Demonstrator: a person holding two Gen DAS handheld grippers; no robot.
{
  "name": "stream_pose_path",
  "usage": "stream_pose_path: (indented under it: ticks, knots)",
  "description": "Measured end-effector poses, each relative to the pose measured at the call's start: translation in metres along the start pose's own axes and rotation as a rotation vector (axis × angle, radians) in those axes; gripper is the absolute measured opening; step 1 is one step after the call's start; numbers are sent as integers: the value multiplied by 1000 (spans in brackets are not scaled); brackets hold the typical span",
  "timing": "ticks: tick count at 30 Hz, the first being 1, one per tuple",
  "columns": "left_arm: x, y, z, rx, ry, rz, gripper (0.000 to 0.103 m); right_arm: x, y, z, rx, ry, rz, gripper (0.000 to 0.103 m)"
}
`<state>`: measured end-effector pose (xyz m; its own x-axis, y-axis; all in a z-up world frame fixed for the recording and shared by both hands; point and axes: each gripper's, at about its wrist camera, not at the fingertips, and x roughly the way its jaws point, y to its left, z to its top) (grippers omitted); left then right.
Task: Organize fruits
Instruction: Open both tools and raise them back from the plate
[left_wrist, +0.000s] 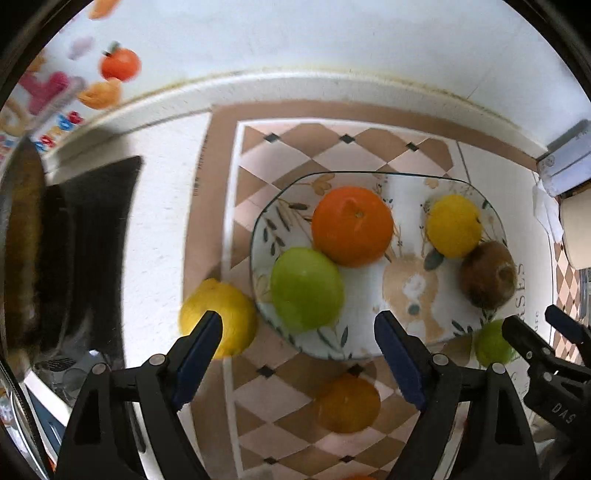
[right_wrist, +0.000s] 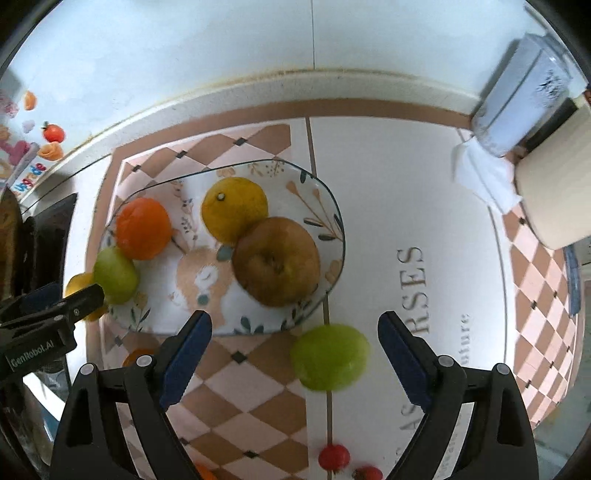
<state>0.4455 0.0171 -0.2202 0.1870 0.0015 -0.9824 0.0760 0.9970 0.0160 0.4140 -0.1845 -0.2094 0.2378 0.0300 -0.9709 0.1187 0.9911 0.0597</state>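
A floral glass plate (left_wrist: 410, 206) holds an orange (left_wrist: 352, 225), a green apple (left_wrist: 306, 288), a yellow citrus (left_wrist: 454, 225) and a brown fruit (left_wrist: 487, 275). My left gripper (left_wrist: 299, 321) hangs open above the plate's near edge, its pads clear of any fruit. A lemon (left_wrist: 218, 317) and a second orange (left_wrist: 347, 402) lie off the plate on the mat. In the right wrist view the right gripper (right_wrist: 295, 321) is open over a second green apple (right_wrist: 330, 356) lying on the mat just beside the plate (right_wrist: 325, 206), pads apart from it.
A checkered mat (right_wrist: 258, 406) covers the counter. Small red fruits (right_wrist: 334, 456) lie near the front. A tissue box (right_wrist: 517, 99) and a cream container (right_wrist: 554, 192) stand at the back right. A black object (left_wrist: 92, 240) sits left; a stickered wall runs behind.
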Motion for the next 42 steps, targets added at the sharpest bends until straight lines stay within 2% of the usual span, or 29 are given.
stream_pose_path:
  ticks: [3,15,30,37,42]
  knots:
    - [-21,1,-20,-15,-37,-3,84,-26,-1,-14,-18,-42,-14,94]
    - [-123,-13,-89,-43,-283,18,84,-126,-2,-70,-93,-206,16,94]
    - [-186,-15,-152,-50,-397,22,84,-223,-7,-137,-132,-352,35,94]
    - [-213,-11,-164,-59,-454,11,84,-241,-9,-147,-103,-371,80,94]
    - [-217,-12,-164,-48,-462,2,84,-242,-5,-147,-92,-369,93,94]
